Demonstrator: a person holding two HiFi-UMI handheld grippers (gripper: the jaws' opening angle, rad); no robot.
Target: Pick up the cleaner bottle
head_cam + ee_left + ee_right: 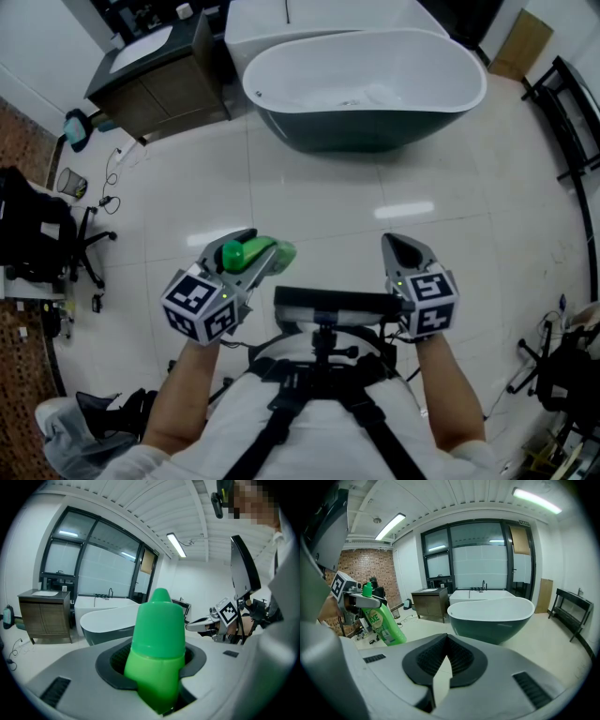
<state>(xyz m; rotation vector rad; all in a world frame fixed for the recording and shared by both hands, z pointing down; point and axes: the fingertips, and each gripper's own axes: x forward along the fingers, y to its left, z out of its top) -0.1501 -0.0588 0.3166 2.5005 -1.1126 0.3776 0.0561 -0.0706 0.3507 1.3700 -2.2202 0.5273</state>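
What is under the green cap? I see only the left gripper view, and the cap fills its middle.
Observer: The right gripper view shows the whole green plastic cleaner bottle, with a printed label, hanging under the left claw.
Operator: Is the right claw empty?
Observer: Yes. Its own view shows the tips together, nothing between them.
Operator: Is the bottle off the floor?
Observer: Yes. The head view shows it in the air over the white tiled floor.

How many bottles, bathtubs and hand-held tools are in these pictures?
Green bottle: 1
Bathtubs: 2 (dark bathtub, white bathtub behind it)
Tools: 2 (left tool, right tool)
Total: 5
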